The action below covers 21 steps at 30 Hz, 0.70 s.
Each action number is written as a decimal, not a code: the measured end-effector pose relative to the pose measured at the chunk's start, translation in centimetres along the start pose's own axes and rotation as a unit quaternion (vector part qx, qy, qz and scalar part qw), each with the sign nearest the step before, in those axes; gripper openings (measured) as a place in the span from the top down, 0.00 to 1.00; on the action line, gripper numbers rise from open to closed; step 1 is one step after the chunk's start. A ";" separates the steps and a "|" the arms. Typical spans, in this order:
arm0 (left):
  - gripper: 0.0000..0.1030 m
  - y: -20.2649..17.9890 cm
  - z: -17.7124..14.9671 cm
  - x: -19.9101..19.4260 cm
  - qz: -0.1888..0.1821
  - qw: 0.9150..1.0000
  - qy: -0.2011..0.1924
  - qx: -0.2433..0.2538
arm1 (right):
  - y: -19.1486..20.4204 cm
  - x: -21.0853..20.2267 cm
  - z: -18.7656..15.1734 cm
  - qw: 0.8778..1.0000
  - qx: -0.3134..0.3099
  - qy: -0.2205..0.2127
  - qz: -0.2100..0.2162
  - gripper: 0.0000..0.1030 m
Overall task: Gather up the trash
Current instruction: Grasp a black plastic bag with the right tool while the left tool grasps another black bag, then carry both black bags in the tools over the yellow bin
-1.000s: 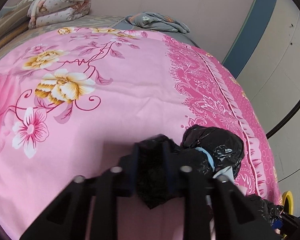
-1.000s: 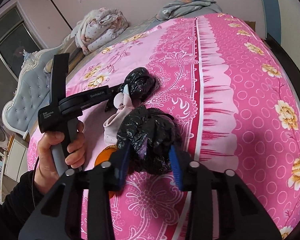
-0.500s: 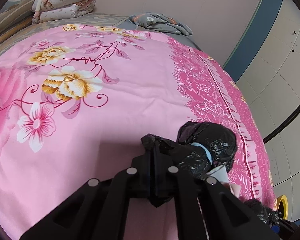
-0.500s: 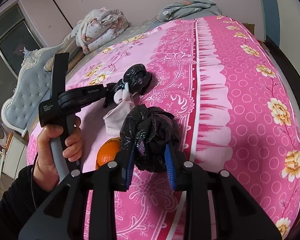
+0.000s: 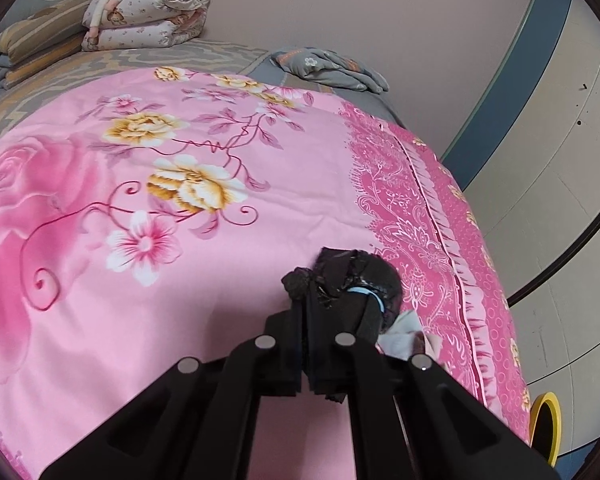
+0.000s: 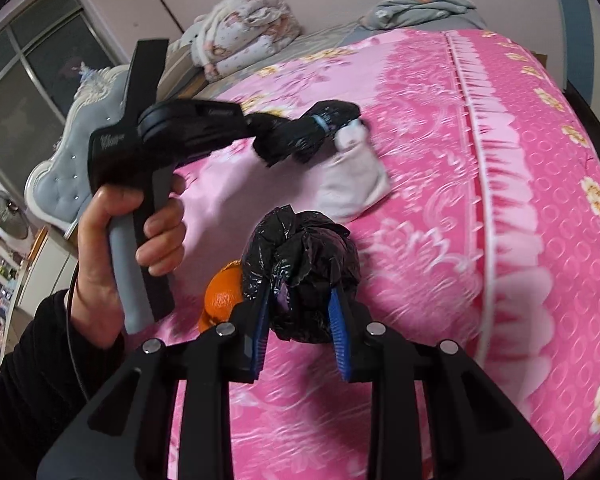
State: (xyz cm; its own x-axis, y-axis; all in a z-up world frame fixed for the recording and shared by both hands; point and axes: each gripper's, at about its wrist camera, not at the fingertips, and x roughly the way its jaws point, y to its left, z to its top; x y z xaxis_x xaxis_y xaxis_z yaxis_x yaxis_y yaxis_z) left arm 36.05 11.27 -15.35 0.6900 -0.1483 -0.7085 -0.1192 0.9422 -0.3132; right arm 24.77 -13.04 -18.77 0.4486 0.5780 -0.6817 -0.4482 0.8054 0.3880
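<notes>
- On a bed spread with a pink floral bedsheet (image 6: 500, 184), the right gripper (image 6: 300, 332) is clamped on a crumpled black trash bag (image 6: 300, 276), its blue-padded jaws pressing the bundle's two flanks; the jaws have just been closing on it.
- That bag sits squarely between the fingers, its knotted top bulging past the tips toward the far end of the bed.
- Just beside it, to its left in the right wrist view, an orange (image 6: 222, 300) peeks out, partly hidden.
- Farther off, the left gripper (image 5: 304, 320), held by a person's hand (image 6: 132, 240), is closed tight on a second black bag (image 5: 356, 280).
- This bag stretches lengthwise straight out from the jaws, in line with the fingers, a pale blue band around it.
- A white cloth-like piece (image 6: 352, 184) seems to hang from its far end, though blur obscures the join.
</notes>
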 end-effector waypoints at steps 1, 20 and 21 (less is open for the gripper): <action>0.99 0.2 -0.1 -0.7 0.000 1.000 -0.003 -0.001 | 0.5 -0.2 -0.3 1.000 -0.004 0.000 0.002 0.75; 0.99 -0.6 0.3 -13.8 -0.043 0.995 -0.087 -0.006 | 4.1 -14.0 -2.2 0.990 -0.035 -0.127 -0.043 0.76; 0.99 -1.0 0.3 -14.4 -0.047 0.995 -0.091 -0.004 | 4.0 -14.8 -2.3 0.989 -0.036 -0.137 -0.048 0.76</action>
State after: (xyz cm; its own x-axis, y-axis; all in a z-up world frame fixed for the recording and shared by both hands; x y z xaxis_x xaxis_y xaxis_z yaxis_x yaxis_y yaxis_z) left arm 26.45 12.58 -4.70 0.8157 -0.1778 -0.5505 -0.0540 0.9241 -0.3784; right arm 14.57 -18.66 -8.51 0.6794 0.5212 -0.5165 -0.4430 0.8525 0.2776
